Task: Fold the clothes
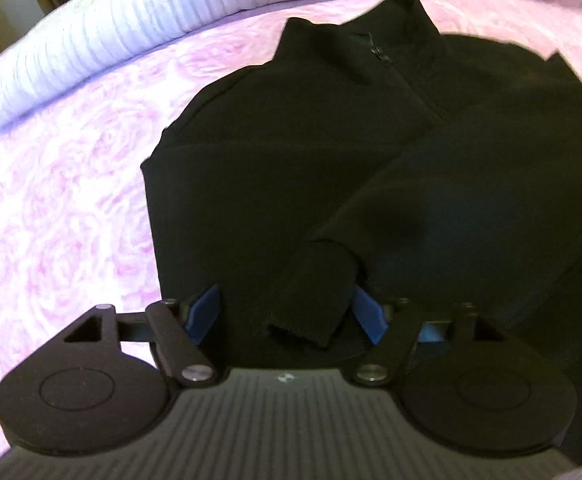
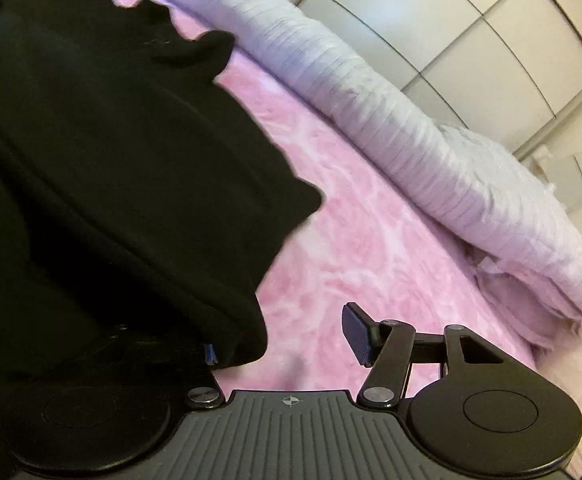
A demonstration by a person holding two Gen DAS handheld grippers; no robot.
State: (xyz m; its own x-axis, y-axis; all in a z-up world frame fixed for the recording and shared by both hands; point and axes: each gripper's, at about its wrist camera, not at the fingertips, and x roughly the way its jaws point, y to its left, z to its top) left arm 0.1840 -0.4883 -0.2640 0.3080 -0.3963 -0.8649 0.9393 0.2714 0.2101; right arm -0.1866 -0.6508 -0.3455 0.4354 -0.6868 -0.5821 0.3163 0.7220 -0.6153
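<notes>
A black zip-neck sweater point(image 1: 275, 152) lies flat on a pink flowered bedspread point(image 1: 59, 200), collar toward the far side. One sleeve is folded across its body, and the sleeve's cuff point(image 1: 311, 308) rests between the blue pads point(image 1: 205, 312) of my left gripper point(image 1: 287, 314), which stands open without pressing on it. In the right wrist view the sweater point(image 2: 111, 160) fills the left side. My right gripper point(image 2: 283, 344) is open over the bedspread point(image 2: 351, 240). Its right pad point(image 2: 357, 334) is bare. Its left finger is mostly hidden under the sweater's edge.
A white ribbed duvet point(image 1: 91, 40) is bunched along the far side of the bed point(image 2: 431, 152). Pale wardrobe doors point(image 2: 471, 32) stand behind it, and a small white object point(image 2: 571, 176) sits near them. A doorway shows at the upper left of the left wrist view.
</notes>
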